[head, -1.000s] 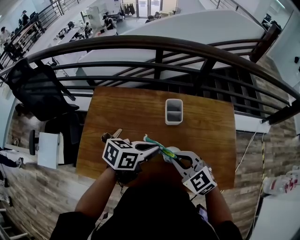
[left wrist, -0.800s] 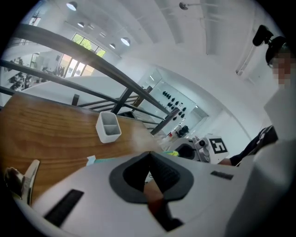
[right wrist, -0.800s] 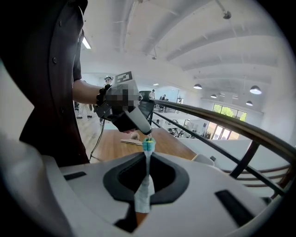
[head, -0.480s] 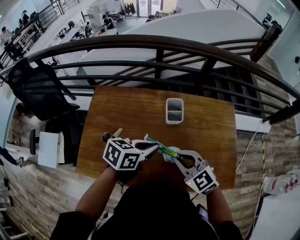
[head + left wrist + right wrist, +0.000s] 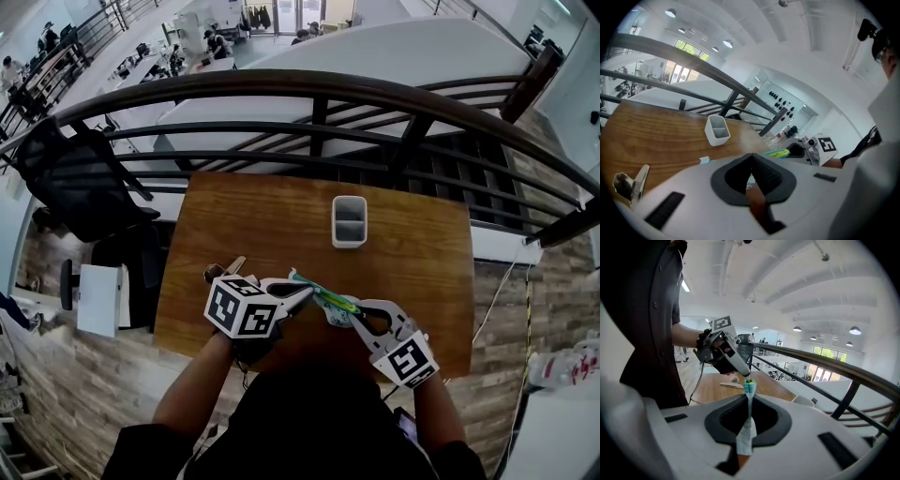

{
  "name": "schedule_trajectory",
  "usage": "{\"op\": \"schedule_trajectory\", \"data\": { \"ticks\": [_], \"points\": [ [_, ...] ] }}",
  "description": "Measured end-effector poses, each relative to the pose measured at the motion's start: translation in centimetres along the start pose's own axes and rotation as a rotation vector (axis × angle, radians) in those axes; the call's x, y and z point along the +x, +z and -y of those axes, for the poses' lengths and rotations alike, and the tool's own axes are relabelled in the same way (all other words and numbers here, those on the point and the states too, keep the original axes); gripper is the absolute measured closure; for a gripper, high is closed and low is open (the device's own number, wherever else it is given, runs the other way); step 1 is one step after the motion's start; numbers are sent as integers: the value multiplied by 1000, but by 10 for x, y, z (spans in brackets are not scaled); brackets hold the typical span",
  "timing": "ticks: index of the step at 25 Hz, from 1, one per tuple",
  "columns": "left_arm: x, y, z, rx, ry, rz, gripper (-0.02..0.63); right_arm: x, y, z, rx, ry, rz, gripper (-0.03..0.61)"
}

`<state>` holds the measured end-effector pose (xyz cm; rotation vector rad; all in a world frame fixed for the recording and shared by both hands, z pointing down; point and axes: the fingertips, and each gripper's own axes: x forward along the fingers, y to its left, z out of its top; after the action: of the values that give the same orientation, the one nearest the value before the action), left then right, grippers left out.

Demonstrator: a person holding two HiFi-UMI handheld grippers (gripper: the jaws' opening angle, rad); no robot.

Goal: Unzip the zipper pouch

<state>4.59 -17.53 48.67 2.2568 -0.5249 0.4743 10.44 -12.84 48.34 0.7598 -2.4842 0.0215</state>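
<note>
The zipper pouch (image 5: 323, 300) is a thin teal, green and yellow strip seen edge-on, held in the air over the table's near edge between both grippers. My left gripper (image 5: 298, 290) is shut on its left end; in the left gripper view the jaws (image 5: 752, 161) are closed with a bit of white printed fabric between them, and the pouch (image 5: 778, 153) shows beyond. My right gripper (image 5: 347, 315) is shut on the other end. In the right gripper view the pouch (image 5: 749, 389) runs straight up from its closed jaws, a white tag (image 5: 746, 439) hanging between them. Whether a zipper pull is gripped is hidden.
A white two-compartment holder (image 5: 348, 222) stands on the wooden table (image 5: 253, 225) toward the far edge. A small clip-like item (image 5: 225, 270) lies at the table's left near the left gripper. A dark railing (image 5: 309, 89) runs beyond the table; an office chair (image 5: 75, 178) stands at left.
My right gripper has drifted slightly to the right, away from the left gripper, with the pouch still between them. The left gripper has stayed in place.
</note>
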Motion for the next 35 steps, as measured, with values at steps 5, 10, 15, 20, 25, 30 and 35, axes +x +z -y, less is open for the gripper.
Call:
{"op": "schedule_trajectory", "data": {
  "ticks": [5,10,15,20,25,30,35],
  "points": [
    [1,-6,-5,13,26,-18,601,-3,-4,2,-6,-8,-5,577],
    [1,-7,-9,18,36,-16,601,-1,-5,1,-7,-13,-7,577],
    [-3,-9,-20,39,89,-26,601,-3,-4,1,1,-21,1,577],
    [-5,-10,-22,33,86,-20,600,-1,-4,0,-1,-23,0,577],
    [-10,-13,-38,39,148,-19,601,-5,-2,-1,-19,-23,11,577],
    [-11,-12,-40,28,147,-17,600,-6,-2,1,-37,-18,0,577],
    [-15,-18,-52,37,187,-24,600,-5,-5,0,-16,-26,5,577]
  ]
}}
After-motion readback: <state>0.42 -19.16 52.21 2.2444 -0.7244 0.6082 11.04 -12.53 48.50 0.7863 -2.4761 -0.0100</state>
